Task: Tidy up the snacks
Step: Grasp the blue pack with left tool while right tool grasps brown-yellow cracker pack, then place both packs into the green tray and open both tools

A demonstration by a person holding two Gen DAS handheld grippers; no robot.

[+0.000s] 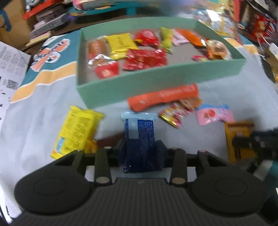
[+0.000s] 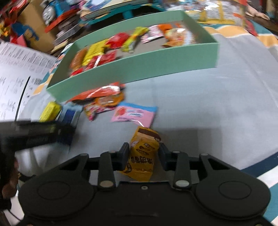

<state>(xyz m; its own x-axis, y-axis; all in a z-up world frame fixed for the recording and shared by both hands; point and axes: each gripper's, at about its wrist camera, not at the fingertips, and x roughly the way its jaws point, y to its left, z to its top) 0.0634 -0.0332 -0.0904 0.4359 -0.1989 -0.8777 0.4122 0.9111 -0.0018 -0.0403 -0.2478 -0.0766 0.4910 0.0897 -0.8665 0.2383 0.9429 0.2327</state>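
My left gripper (image 1: 140, 146) is shut on a dark blue snack packet (image 1: 139, 139) just above the grey cloth. My right gripper (image 2: 144, 152) is shut on a yellow-brown snack packet (image 2: 142, 154); that packet also shows at the right in the left wrist view (image 1: 238, 139). A green box (image 1: 139, 83) ahead holds several red, yellow and orange snacks; it also shows in the right wrist view (image 2: 139, 69). Loose on the cloth lie a yellow packet (image 1: 76, 132), an orange tube packet (image 1: 163, 99), a small red-gold packet (image 1: 173, 114) and a pink packet (image 1: 213, 114).
A printed paper sheet (image 1: 10, 69) lies at the left. Cluttered boxes, books and toys (image 2: 57, 10) stand behind the green box. More snack bags (image 1: 222, 22) pile at the back right. Grey cloth (image 2: 208, 104) stretches right of the loose snacks.
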